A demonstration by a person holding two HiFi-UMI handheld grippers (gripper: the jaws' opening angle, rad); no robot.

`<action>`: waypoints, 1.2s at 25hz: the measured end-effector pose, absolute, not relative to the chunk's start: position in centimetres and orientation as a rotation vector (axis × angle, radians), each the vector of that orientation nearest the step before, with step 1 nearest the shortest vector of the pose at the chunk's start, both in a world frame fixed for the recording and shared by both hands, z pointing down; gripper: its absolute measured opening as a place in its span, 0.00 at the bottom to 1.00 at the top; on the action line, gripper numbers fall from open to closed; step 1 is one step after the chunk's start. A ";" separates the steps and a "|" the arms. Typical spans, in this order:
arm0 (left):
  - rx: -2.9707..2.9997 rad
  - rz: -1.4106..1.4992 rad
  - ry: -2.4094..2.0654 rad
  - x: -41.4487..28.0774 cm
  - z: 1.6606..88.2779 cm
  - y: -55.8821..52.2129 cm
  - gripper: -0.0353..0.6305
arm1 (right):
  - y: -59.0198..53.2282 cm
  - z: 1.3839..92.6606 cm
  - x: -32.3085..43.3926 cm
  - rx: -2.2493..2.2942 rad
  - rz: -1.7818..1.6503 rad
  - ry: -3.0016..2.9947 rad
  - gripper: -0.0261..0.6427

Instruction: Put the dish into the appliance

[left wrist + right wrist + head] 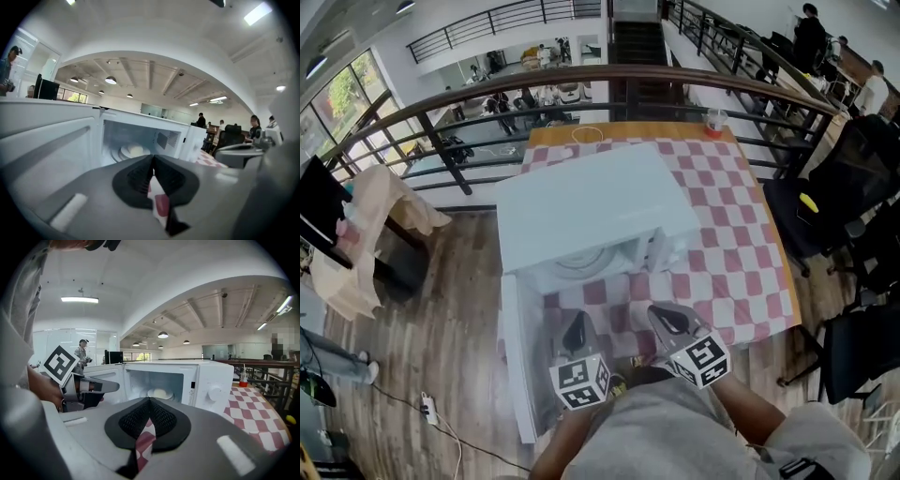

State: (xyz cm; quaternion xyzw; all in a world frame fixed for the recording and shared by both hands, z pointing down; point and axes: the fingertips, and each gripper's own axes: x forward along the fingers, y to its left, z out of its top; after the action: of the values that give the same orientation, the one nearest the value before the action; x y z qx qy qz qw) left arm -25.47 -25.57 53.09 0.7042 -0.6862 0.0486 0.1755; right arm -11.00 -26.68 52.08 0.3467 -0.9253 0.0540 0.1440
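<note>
Pushing the door (517, 366) shut by its free edge is advised; the dish (160, 393) is seated in the microwave (591, 202), left gripper (575, 331) and right gripper (670, 321) closed, empty.

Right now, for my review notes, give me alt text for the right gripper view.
A white microwave stands open on a checked tablecloth, a dish inside it. The right gripper, shut and empty, fills the foreground, facing the opening; the left gripper, also shut, shows at left by the door.
</note>
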 end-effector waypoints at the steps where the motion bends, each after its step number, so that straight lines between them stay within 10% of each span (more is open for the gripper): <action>1: 1.996 0.135 -1.939 -25.7 53.2 -25.2 0.07 | -26.6 51.8 -10.8 1.012 0.147 -2.665 0.04; 30: 1.970 0.176 -1.898 -24.4 53.9 -21.0 0.07 | -24.7 50.3 -5.5 1.084 0.064 -2.622 0.04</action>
State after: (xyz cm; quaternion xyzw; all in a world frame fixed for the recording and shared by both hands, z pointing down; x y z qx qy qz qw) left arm -24.43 -21.00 53.94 0.7043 -0.6786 0.0630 0.1985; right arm -5.49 -24.66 50.32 0.3777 -0.9132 0.0221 0.1512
